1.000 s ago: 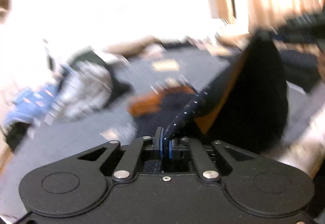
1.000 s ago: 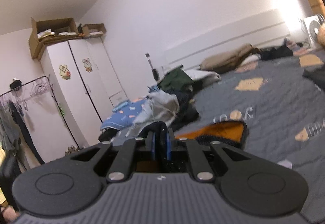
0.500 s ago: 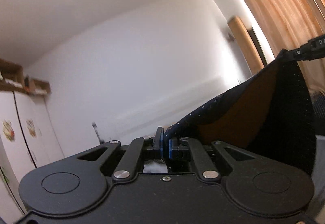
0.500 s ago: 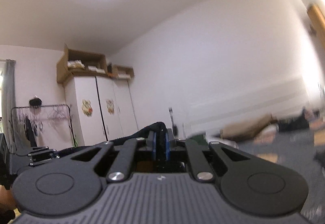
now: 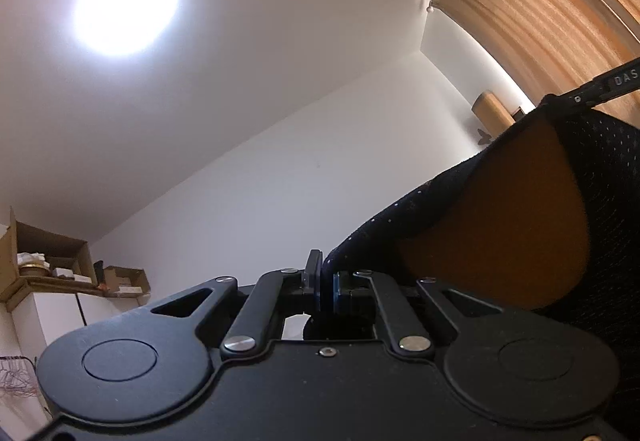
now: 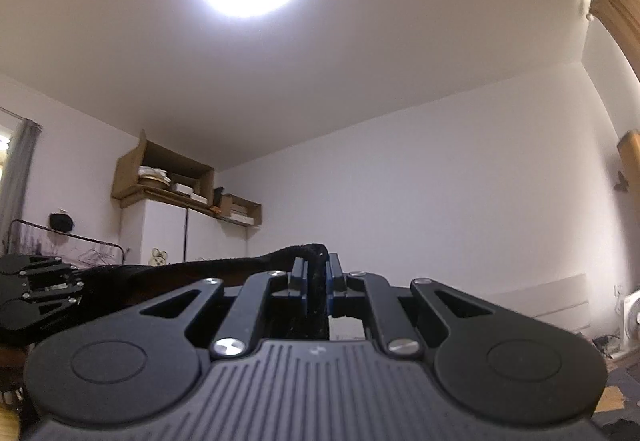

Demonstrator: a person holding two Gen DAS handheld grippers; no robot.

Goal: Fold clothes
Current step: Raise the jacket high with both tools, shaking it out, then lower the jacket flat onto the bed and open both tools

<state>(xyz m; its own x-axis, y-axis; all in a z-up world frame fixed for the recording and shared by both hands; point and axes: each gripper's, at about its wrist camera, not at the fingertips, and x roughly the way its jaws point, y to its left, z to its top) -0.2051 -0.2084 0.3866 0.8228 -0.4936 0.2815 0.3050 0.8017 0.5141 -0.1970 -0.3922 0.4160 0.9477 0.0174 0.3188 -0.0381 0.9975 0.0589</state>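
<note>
Slippage is the chief risk; the dark perforated garment (image 5: 592,177), lined in orange, is hung in mid-air between the left tongs (image 5: 327,283) and the right tongs (image 6: 316,281), each clenched on a thin hem; a jerk could free the limp, pliant mesh.

Ahead of both grippers the air stood open up to the white ceiling (image 6: 360,61) and the bare wall (image 6: 440,181). The dark garment (image 5: 520,233) stretched between the two grippers and filled the right side of the left wrist view, closing off passage there. A curtain (image 5: 560,1) hung past it on the right. On the left, a wardrobe (image 6: 168,233) topped with cardboard boxes (image 6: 160,177) and a clothes rack (image 6: 60,241) lined the wall.
</note>
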